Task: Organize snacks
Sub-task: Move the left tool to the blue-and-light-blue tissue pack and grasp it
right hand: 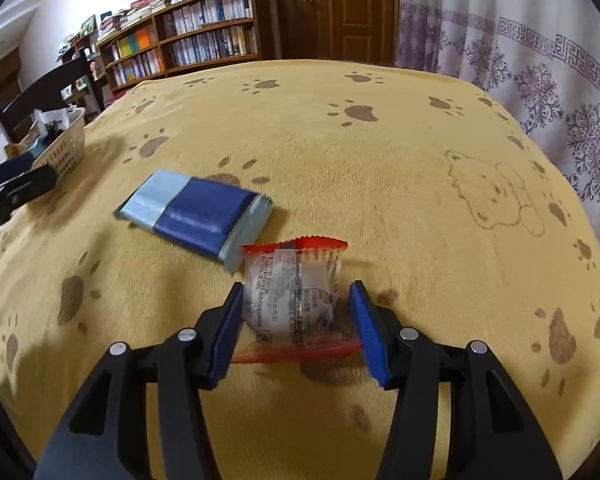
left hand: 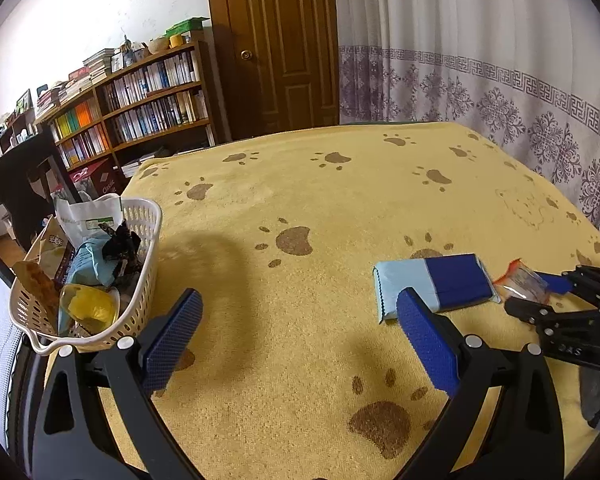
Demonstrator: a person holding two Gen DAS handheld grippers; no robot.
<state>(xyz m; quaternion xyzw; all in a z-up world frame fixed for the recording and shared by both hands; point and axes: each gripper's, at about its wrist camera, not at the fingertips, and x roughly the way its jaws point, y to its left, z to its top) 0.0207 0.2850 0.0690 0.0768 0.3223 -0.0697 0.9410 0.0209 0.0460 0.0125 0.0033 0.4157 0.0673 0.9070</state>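
While your right gripper (right hand: 296,320) straddles the small clear snack packet with red crimped ends (right hand: 294,300), its blue pads stand apart on either side of the wrapper: the left pad looks to be touching it and the right pad stands just clear. That packet lies on the yellow paw-print cloth covering the counter (right hand: 380,160). At about ten o'clock from it, almost touching its far corner, rests the flat rectangular pouch in pale blue and dark blue (right hand: 196,212).

Your left gripper (left hand: 296,332) hangs spread wide over bare cloth, holding nothing. From that wrist view, the white perforated plastic basket (left hand: 142,280) sits at nine o'clock at the counter's edge, already loaded with several snack bags. The blue pouch (left hand: 448,280) lies at two o'clock, with the red-edged packet (left hand: 520,280) just beyond it at three o'clock.
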